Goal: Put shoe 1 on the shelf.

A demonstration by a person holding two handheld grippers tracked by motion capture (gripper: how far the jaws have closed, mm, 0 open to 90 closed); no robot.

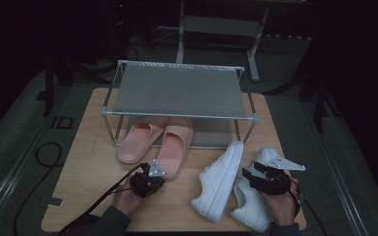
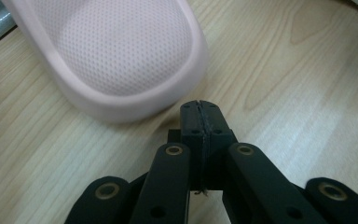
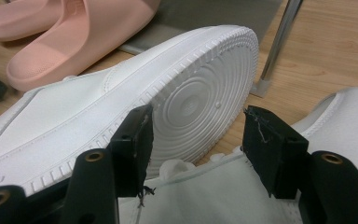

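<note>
The right gripper (image 3: pixel 196 135), spread over a white sneaker (image 1: pixel 248 201), might knock its tipped twin (image 1: pixel 220 182); the left gripper (image 2: pixel 200 122) is clenched empty.

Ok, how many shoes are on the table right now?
4. Two pink slippers side by side, left one and right one, toes under the rack. Two white sneakers at right: one tipped on its side, the other beneath the right tool.

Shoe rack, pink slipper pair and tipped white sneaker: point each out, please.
shoe rack (image 1: pixel 177 91), high view, top shelf.
pink slipper pair (image 1: pixel 174 145), high view, right slipper's strap.
tipped white sneaker (image 3: pixel 200 100), right gripper view, sole's forefoot.
</note>
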